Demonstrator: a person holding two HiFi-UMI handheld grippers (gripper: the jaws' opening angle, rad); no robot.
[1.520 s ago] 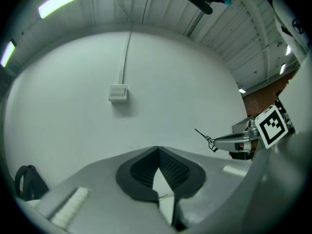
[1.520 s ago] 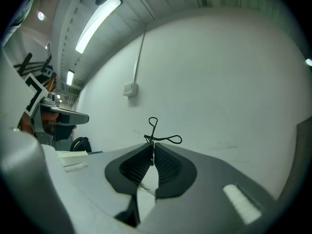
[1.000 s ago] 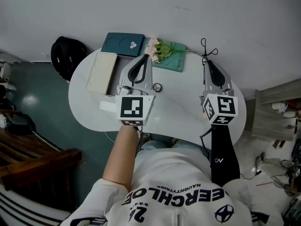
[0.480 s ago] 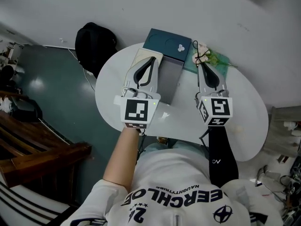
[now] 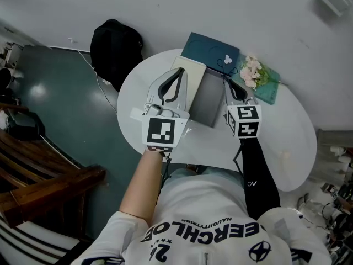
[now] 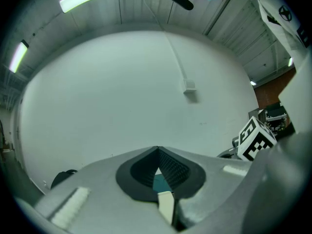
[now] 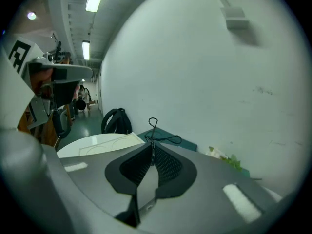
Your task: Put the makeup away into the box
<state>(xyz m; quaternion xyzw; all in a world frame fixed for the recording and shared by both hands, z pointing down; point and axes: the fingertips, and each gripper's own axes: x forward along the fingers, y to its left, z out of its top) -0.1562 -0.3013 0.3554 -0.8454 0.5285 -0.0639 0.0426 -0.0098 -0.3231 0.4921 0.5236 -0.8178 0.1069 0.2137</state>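
A cream-topped box (image 5: pixel 185 69) with a grey side (image 5: pixel 207 99) lies at the back of the white table (image 5: pixel 276 142). A dark teal box (image 5: pixel 212 47) sits behind it. My right gripper (image 5: pixel 225 80) is shut on a thin black wire item with loops (image 5: pixel 223 65), which sticks up from its tips (image 7: pixel 153 126) in front of the teal box (image 7: pixel 187 144). My left gripper (image 5: pixel 181 70) hovers over the cream top, shut and holding nothing. In the left gripper view its jaws (image 6: pixel 157 150) meet at the tip before a bare white wall.
Pink flowers (image 5: pixel 253 70) lie on a teal card at the back right of the table. A black backpack (image 5: pixel 116 48) sits on the green floor to the left. A dark wooden bench (image 5: pixel 44 186) stands at the lower left. The wall is close behind the table.
Both grippers have moved left across the table to the cream box. The right one has dipped and still carries the black wire item. The flowers are now to its right.
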